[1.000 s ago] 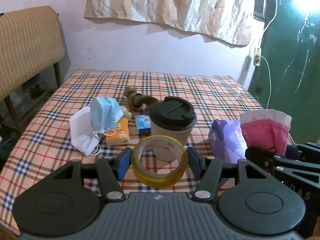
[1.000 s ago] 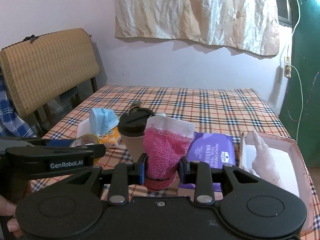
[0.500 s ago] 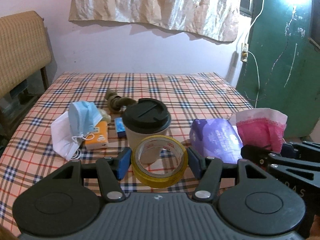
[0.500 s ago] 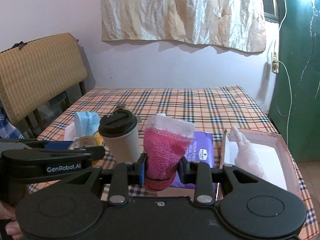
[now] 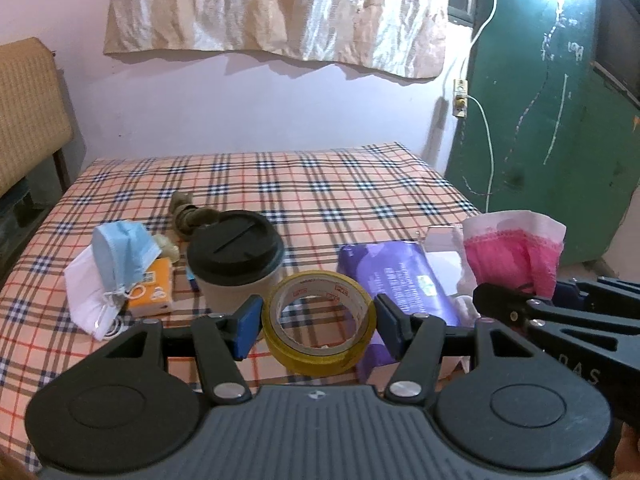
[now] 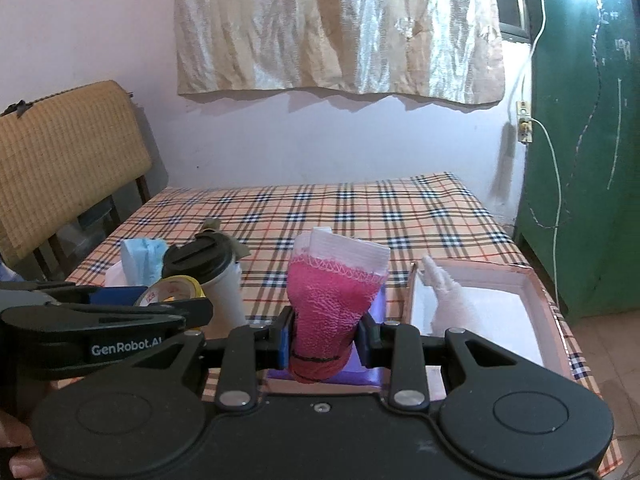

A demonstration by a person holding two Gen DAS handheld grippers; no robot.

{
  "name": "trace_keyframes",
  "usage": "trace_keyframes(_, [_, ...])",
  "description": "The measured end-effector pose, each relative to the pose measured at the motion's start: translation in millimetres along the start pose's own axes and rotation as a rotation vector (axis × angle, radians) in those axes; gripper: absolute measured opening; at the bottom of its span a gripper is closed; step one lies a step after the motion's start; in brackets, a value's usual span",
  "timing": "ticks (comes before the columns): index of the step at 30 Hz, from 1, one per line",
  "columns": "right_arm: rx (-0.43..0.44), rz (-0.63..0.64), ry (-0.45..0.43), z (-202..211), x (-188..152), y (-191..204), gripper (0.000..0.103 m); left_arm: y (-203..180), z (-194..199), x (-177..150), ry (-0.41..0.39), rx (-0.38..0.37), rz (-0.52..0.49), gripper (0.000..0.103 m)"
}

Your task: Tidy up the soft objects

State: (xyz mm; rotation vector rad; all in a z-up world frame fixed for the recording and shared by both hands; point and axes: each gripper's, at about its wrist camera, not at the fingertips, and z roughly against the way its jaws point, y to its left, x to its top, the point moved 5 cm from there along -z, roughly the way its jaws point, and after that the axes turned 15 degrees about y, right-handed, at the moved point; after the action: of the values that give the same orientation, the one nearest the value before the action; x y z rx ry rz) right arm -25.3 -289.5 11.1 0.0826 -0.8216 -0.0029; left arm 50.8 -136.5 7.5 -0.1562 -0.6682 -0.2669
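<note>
Change: both views slide rightward across the table [image 5: 320, 184] since a second ago; the coffee cup [image 5: 236, 260] and the masks [image 5: 116, 268] drift left in frame, and the white box [image 6: 536, 280] at the table's right near corner comes into fuller view in the right wrist camera; both grips look unchanged
Left tool: the left tool [image 5: 318, 320] grips a roll of yellow tape [image 5: 320, 320] by its sides, the blue pads pressed on it, the roll tilted and lifted clear of the cloth
Right tool: the right tool [image 6: 324, 338] is closed on a rolled pink cloth [image 6: 332, 312] with a white fold at its top; the cloth stands upright above the pads
Meaning: the pink cloth seems headed for the white box, which already holds a white soft thing [image 6: 452, 300]; the drop is not yet made; the tape is no soft thing, so its place is unclear
Edges: the box sits hard against the right near table edge, with bare floor just past it; its near left wall stands between the cloth and the inside
Room: the far half of the table is open; the purple wipes pack [image 5: 392, 288] lies just under the path; the two tools ride close side by side, so the left one leaves little slack on that side
</note>
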Motion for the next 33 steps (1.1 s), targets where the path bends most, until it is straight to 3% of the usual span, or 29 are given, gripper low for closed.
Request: trace_keyframes(33, [-0.092,-0.123,0.010,-7.6,1.3,-94.0,0.038,-84.2,-32.2,19.4,0.024,-0.101,-0.138,0.061])
